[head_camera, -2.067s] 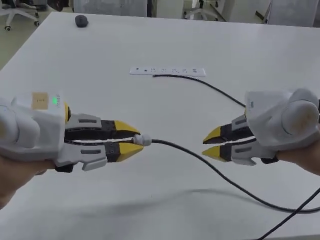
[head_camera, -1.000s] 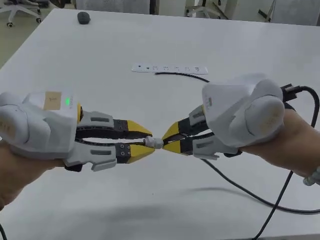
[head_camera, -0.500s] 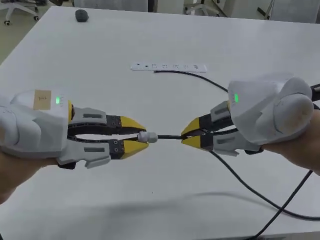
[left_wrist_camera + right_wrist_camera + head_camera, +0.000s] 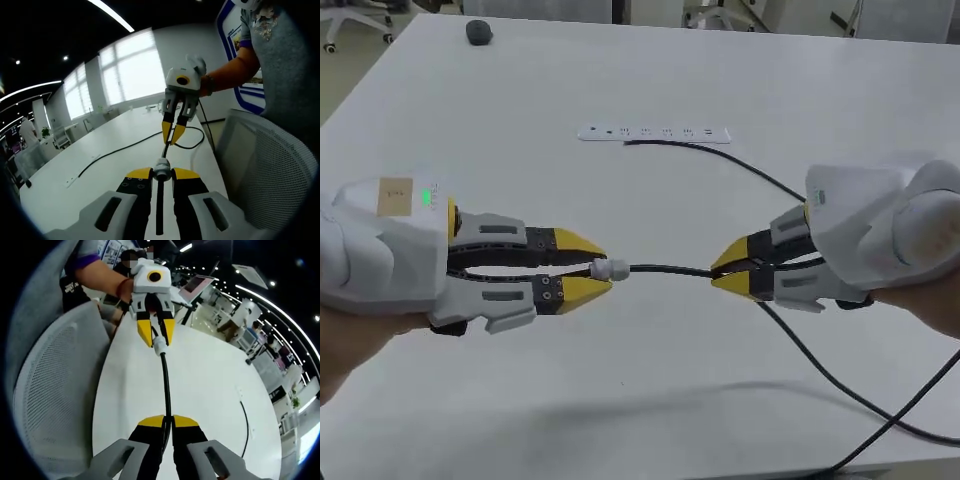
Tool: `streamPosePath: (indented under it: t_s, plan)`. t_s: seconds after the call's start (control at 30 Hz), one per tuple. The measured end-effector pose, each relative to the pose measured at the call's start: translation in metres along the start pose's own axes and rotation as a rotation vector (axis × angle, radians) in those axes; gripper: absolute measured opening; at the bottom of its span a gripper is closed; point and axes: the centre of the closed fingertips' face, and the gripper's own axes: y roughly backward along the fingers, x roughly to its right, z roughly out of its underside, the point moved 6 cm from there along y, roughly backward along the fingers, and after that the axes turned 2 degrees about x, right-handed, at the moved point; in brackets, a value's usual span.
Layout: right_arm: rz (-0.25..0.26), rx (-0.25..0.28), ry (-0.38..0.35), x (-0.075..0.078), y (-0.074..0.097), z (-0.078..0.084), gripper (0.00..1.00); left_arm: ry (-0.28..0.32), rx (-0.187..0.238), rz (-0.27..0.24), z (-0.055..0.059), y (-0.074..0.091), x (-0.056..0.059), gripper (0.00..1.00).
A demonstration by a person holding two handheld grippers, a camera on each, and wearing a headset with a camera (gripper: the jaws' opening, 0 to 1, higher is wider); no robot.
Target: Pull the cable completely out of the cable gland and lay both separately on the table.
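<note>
Head view: left tool (image 4: 605, 270) clamped on cable gland (image 4: 616, 270), right tool (image 4: 714, 274) pinched on cable (image 4: 670, 270) nearby, both above desk (image 4: 620, 80); advised: draw tools straight apart along cable's line, grips firm, until cable clears gland.

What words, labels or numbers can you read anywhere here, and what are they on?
Nothing is readable.
On the left gripper, a tan sticker: writing too blurred.
On the power strip: markings too small.
On the blue-framed wall poster: print too blurred.
</note>
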Motion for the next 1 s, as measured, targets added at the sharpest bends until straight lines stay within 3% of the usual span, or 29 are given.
streamPosePath:
  t_s: [0.5, 1.0]
  plan:
    - [0.015, -0.040, -0.029, 0.001, 0.002, 0.018, 0.00, 0.097, 0.047, -0.026, 0.001, 0.006, -0.004, 0.16]
    - [0.005, -0.042, -0.044, -0.001, 0.001, 0.021, 0.00, 0.117, 0.049, -0.026, 0.003, 0.004, -0.003, 0.15]
